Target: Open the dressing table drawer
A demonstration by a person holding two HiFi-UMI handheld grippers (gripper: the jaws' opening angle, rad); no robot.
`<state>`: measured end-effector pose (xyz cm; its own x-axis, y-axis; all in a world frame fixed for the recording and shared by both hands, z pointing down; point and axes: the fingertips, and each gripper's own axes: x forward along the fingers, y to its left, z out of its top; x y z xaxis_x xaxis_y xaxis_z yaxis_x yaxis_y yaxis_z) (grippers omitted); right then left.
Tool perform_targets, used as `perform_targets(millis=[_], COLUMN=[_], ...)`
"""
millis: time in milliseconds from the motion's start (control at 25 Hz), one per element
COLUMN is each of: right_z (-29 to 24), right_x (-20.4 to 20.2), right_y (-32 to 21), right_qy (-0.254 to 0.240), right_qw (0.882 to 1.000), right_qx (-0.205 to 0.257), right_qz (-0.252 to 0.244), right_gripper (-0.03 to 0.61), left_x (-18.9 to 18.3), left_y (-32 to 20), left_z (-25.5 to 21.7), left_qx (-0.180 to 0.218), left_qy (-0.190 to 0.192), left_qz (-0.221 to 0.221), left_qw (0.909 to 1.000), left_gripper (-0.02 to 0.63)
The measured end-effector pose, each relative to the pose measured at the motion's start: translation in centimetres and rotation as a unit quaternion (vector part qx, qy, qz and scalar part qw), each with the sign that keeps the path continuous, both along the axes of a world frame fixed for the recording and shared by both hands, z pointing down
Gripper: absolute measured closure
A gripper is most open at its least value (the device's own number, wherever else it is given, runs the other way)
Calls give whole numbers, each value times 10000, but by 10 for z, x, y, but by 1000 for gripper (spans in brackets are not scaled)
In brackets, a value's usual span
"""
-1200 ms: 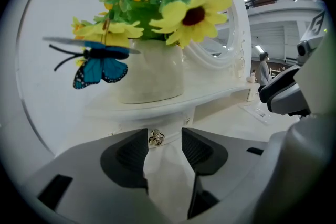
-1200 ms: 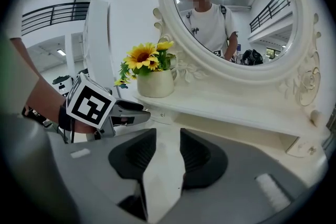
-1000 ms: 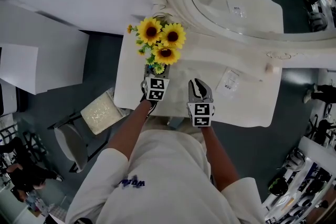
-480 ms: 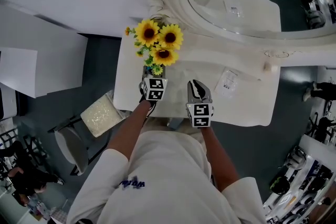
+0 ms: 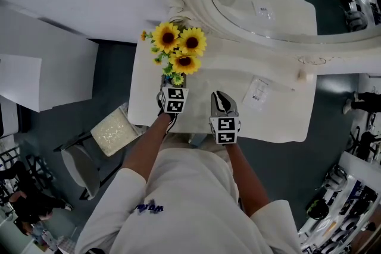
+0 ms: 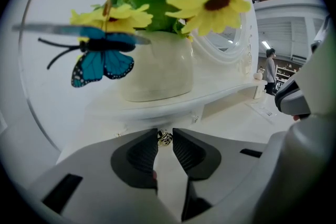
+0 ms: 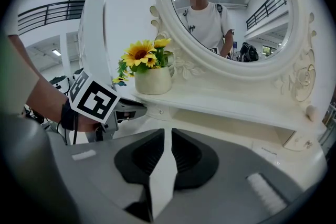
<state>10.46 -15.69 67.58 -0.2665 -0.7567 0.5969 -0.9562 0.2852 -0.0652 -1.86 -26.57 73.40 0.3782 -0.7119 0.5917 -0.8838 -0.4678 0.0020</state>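
The dressing table drawer (image 6: 157, 119), shut just ahead of my left tool (image 6: 165, 134) under the sunflower vase (image 6: 157, 68), has its knob (image 6: 164, 138) pinched by jaws just closing, ready to pull; my right tool (image 7: 168, 132) sits closed, empty.

Between the ribbed, matt black pads (image 6: 143, 153) of the left hand-held gripper (image 6: 165, 134), whose jaws have just been closing, we see a shiny metal knob (image 6: 164, 138). The gripper's shell looks like matt grey plastic. Ahead of it the surface (image 6: 236, 123) is smooth satin white, the vase (image 6: 157, 73) matt cream, and the mirror (image 5: 280, 3) glossy glass.
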Motion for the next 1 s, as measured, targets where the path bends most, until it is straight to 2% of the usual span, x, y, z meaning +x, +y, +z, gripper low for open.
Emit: perform_targets(millis=[160,400,560,1000], right_z=[2,4,1,13], right_x=[-1,4,4,-9], right_y=[0,1,0,3], right_qy=[10,88,-6,15], right_qw=[10000,9999,9998,9993], right_qx=[-28,-107,-153,-360], right_qz=[-12,35,120,-32], right_gripper=[526,566,566,566], left_x=[0,-2,-3,-6], left_y=[1,4,6,16], left_z=[1,1,2,1], left_qx=[-16,-57,-66,-78], left_qy=[30,35,61,82], left_qz=[-8,89,93,140], left_qw=[10000,9999,9999,9998], left_gripper=[520,520,520,520])
